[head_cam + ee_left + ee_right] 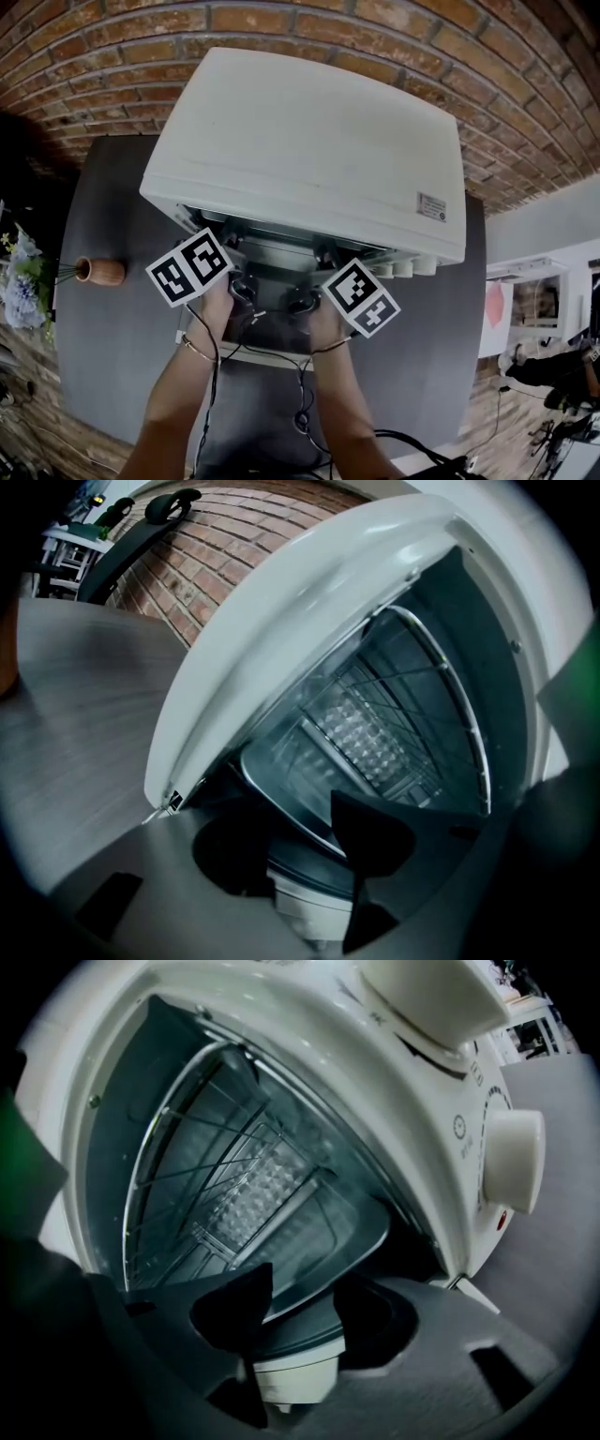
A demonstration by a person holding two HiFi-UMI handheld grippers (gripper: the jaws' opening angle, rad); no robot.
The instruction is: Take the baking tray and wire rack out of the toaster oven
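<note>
Left tongs (pixel 305 841) and right tongs (pixel 302 1316) stand part-open astride the front rim of the baking tray (pixel 309 1232), apparently unclamped. Tray sits inside toaster oven (pixel 309 141). Risk: an uneven pull tilts it, snagging the wire rack (pixel 187 1166).

1. In the head view the light is soft and even. The white toaster oven (pixel 309 141) is bright without glare, and the dark tabletop (pixel 112 328) looks dull.
2. Wide-angle distortion bends the brick wall (pixel 281 28) into curves.
3. Both gripper views are dim and bluish inside the oven, with a pale sheen on the dimpled panel (pixel 361 733).
4. The near foreground there is soft and shadowed, and a heavy black vignette rings each frame.
</note>
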